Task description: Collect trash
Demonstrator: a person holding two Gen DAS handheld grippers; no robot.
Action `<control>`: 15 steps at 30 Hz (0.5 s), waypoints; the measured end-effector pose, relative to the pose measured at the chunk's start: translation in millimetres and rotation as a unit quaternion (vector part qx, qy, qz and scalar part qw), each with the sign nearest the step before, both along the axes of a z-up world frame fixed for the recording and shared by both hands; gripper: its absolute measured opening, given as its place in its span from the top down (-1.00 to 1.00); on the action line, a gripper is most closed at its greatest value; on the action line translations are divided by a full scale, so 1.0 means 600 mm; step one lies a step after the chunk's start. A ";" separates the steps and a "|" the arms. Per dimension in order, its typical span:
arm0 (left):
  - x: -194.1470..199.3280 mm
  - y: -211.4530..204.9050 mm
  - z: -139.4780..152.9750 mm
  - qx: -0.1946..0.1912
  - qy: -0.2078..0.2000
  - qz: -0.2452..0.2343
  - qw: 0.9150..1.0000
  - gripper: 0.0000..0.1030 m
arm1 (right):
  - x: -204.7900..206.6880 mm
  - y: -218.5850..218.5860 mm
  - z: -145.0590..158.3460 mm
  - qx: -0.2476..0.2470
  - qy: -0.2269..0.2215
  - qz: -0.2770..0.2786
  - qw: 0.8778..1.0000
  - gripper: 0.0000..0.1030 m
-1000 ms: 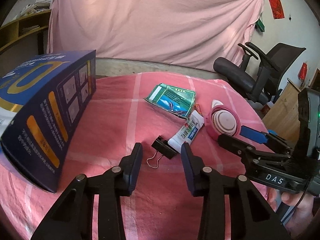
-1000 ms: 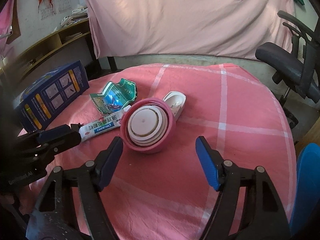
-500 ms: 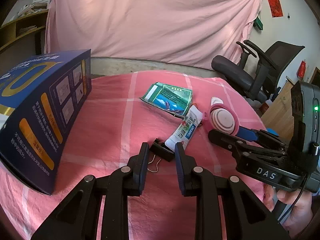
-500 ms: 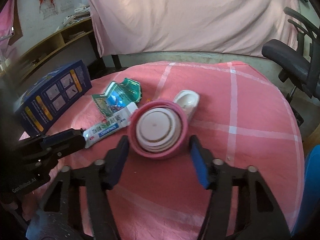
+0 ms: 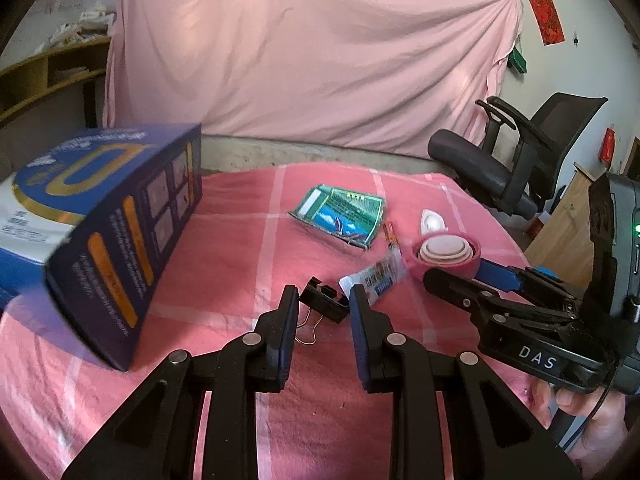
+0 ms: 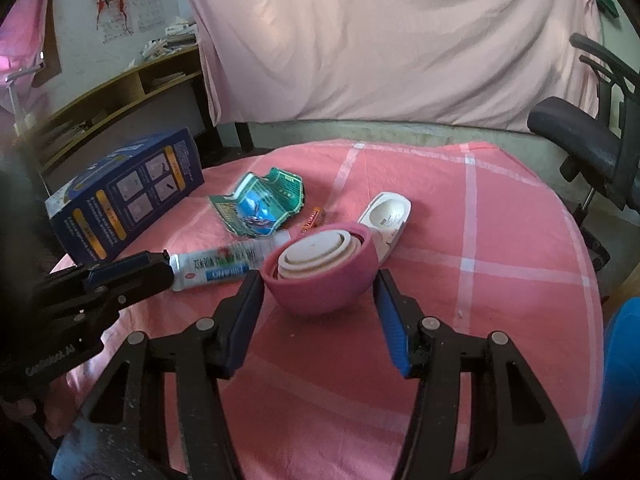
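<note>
Trash is lying mid-table: left gripper (image 5: 323, 304) is clamping the binder clip (image 5: 323, 303), right gripper (image 6: 318, 294) is squeezing the tilted pink cup (image 6: 320, 270). Both should lift straight, grips steady.

A round table (image 6: 500, 240) under a pink cloth with pale check lines carries everything. At about nine o'clock in the right wrist view a dark blue carton (image 6: 124, 204) lies on its side. Near the centre lies a crumpled green packet (image 6: 262, 204), with a small orange wrapper (image 6: 314, 218) just beside it toward three o'clock. A white toothpaste tube (image 6: 224, 266) lies toward eight o'clock, a white plastic case (image 6: 386, 216) toward one o'clock. A black binder clip (image 5: 324, 304) is near the tube's end.
</note>
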State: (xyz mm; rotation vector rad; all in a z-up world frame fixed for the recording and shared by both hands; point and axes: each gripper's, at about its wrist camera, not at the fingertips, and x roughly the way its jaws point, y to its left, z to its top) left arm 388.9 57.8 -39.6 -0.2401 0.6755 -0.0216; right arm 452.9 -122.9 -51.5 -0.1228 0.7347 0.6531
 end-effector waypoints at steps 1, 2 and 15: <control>-0.002 -0.002 0.001 0.003 -0.002 0.000 1.000 0.58 | -0.004 0.000 0.001 0.002 -0.002 0.001 1.000 -0.54; -0.005 -0.004 0.002 0.007 -0.004 0.001 1.000 0.58 | -0.009 -0.003 0.003 0.005 -0.006 0.002 1.000 -0.53; -0.013 -0.034 -0.003 0.041 -0.001 0.003 0.999 0.58 | -0.014 -0.015 0.004 0.016 0.007 -0.005 1.000 0.32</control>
